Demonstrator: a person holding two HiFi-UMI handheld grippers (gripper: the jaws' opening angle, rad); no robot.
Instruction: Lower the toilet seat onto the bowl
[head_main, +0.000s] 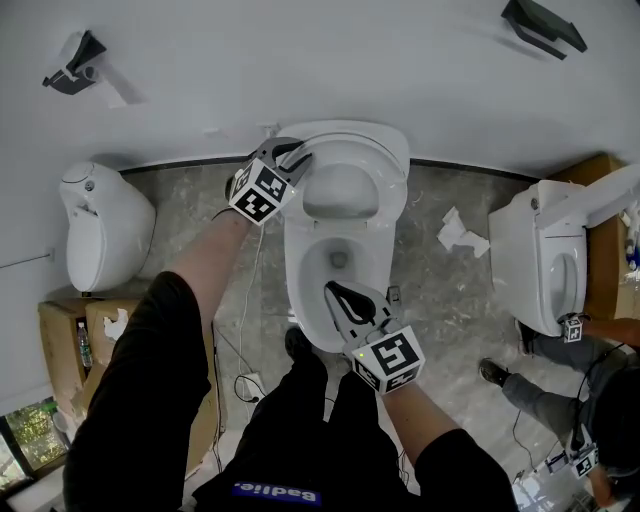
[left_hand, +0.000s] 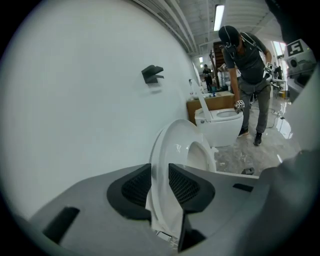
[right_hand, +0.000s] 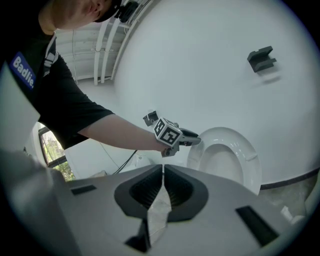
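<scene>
Between your left gripper's (left_hand: 160, 182) 2 black ribbed pads sits the side rim of the white oval plastic toilet seat (left_hand: 172, 145). The jaws stand apart and straddle that rim, close to both faces, but I would not call it squeezed yet. From this tool the seat stands upright, leaning back toward the pale wall (left_hand: 75, 100). Its long axis runs up and away from the hinge. The white ceramic bowl (head_main: 300, 270) lies below the jaws and back toward you. Your right gripper (head_main: 335, 292) hovers at the bowl's front rim with its jaws together, holding nothing that I can make out, well apart from the seat. So the left is the nearer tool: the seat's top edge probably has to swing toward you and down about the hinge.
</scene>
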